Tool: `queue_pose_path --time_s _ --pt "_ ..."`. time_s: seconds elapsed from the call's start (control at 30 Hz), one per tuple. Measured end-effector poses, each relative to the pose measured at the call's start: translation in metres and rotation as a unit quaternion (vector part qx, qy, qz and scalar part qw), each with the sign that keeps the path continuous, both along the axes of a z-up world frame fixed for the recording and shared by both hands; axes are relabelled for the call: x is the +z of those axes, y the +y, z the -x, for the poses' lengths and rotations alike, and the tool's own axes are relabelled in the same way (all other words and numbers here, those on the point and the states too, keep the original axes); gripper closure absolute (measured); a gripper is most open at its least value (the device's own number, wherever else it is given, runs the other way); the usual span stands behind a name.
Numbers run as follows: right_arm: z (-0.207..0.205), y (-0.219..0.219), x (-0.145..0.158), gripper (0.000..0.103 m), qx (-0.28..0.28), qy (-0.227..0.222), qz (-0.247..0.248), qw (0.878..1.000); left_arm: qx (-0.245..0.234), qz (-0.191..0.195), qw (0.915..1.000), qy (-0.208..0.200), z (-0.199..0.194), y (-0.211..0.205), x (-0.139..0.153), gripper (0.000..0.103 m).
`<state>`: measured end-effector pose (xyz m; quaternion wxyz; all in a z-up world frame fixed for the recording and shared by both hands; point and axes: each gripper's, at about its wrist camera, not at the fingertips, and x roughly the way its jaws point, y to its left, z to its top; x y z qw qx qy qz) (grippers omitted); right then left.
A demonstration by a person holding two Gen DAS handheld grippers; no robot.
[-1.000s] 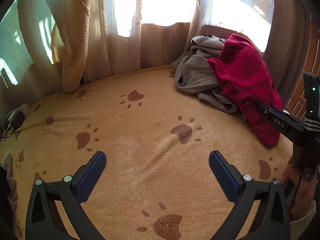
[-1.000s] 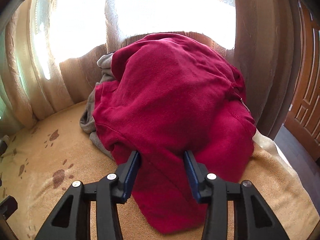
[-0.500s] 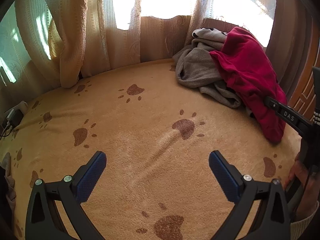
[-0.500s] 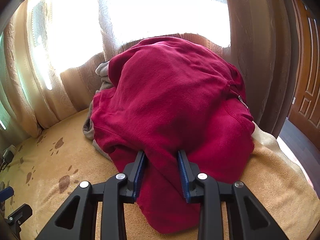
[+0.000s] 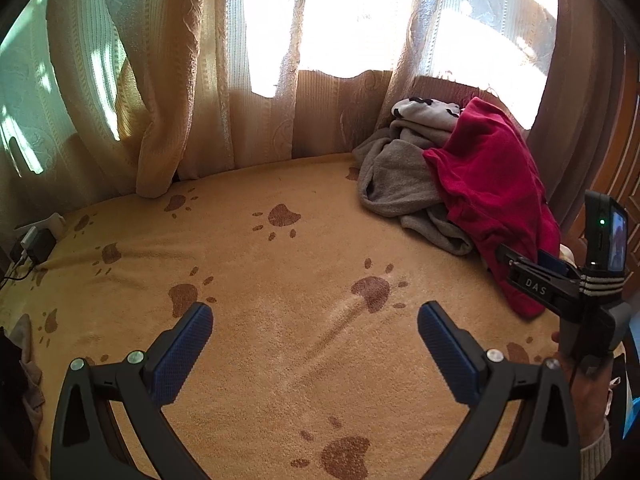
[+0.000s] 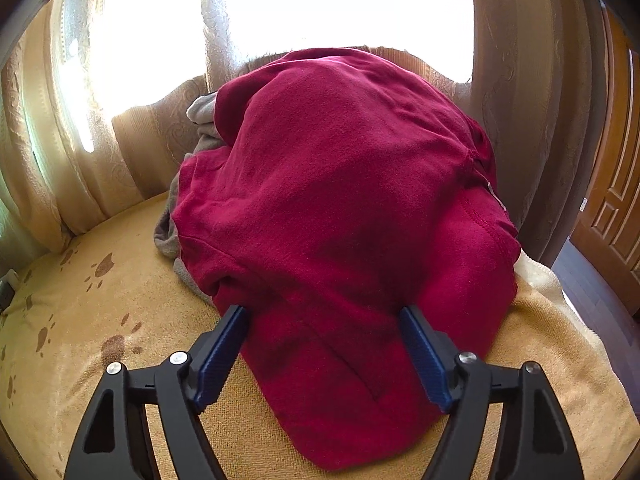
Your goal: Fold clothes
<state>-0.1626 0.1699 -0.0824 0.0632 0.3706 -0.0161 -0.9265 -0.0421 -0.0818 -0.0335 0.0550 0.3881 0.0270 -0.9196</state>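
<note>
Change: since half a second ago my right gripper (image 6: 322,314) has spread its jaws wide again, after narrowing on the red sweater (image 6: 340,208); my left gripper (image 5: 314,318) has kept its gape and barely shifted.
Right jaws: spread, with a fold of the red sweater lying between the blue pads (image 6: 420,344). The cloth touches both inner faces but is not pinched.
Left jaws: spread wide, nothing between them but bare blanket (image 5: 260,272) (tan, printed with brown paw marks).
Red sweater: straight ahead of the right jaws and heaped high, its lower hem reaching back between and past the pads toward me. From the left wrist view it sits well off to the right of the jaws and farther out (image 5: 492,184).
Grey garment (image 5: 400,184): under and to the left of the red sweater, touching it; ahead and right of the left jaws, well apart from them.
Spotted cloth (image 5: 424,110): on top of the pile at the back, behind the grey garment.
Right tool seen from the left: its black body and screen stand just right of the left jaws, with a hand (image 5: 588,384) gripping it.
Curtains (image 5: 168,80): beyond both pairs of jaws, sunlit.
Charger (image 5: 34,244): far left of the left jaws, at the blanket's edge.
</note>
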Motion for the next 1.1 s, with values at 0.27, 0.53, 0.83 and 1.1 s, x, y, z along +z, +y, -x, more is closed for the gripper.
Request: queue_pose_path --time_s 0.27,0.53,0.83,1.1 --pt "0.008 -0.034 -0.015 0.0 0.027 -0.042 -0.096 0.994 0.005 -0.006 0.9996 -0.029 -0.005 0.004 -0.02 0.0" --pt "-0.004 -0.021 -0.007 0.002 0.023 -0.021 -0.042 0.999 0.014 -0.009 0.9989 -0.045 -0.005 0.001 -0.034 0.0" --pt "-0.032 -0.018 0.01 0.062 0.012 0.051 -0.028 0.998 0.009 -0.004 0.9989 -0.046 -0.006 -0.001 -0.036 0.0" --pt "-0.032 -0.016 0.025 0.07 0.02 0.08 -0.013 0.997 0.016 -0.004 0.999 -0.042 -0.012 -0.009 -0.032 0.0"
